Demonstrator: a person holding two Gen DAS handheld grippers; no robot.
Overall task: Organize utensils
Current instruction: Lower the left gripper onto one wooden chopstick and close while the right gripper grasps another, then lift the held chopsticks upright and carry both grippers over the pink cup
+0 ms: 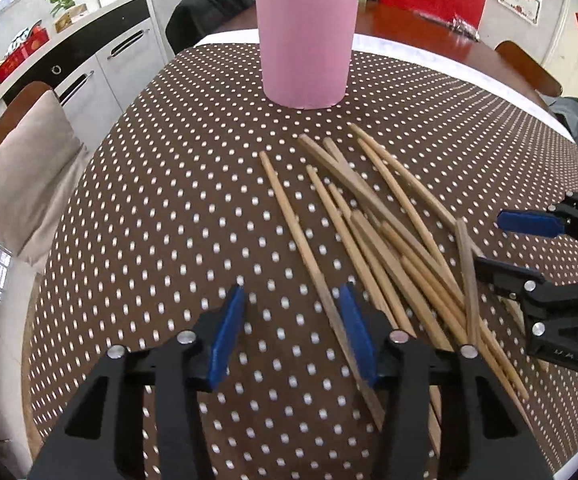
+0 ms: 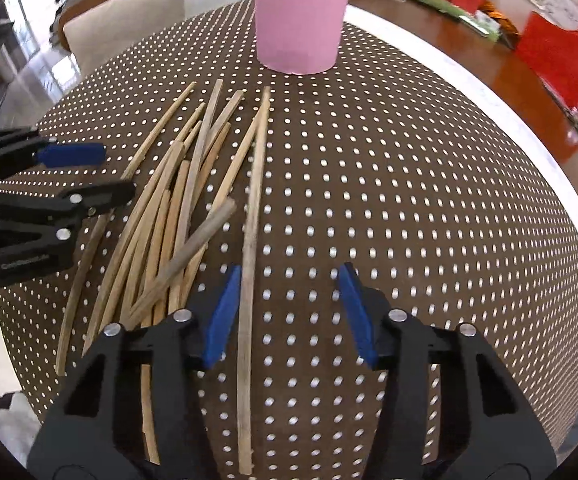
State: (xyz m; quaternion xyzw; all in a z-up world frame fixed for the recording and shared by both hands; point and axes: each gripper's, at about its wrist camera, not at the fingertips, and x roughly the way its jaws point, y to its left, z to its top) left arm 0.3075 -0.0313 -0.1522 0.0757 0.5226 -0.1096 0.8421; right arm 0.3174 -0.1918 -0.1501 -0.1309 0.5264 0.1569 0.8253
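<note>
Both spread wide and empty, the right hand-held gripper (image 2: 289,312) straddles one pale wooden chopstick (image 2: 249,240) lying lengthwise between its fingers, pointing ahead at the pink cylindrical cup (image 2: 301,20) on the dotted bench (image 2: 409,200), nearer than the left hand-held gripper (image 1: 293,332).

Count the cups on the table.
1: a pink cup, upright on the dotted cloth, beyond the chopsticks. No other cup shows in either view.
</note>
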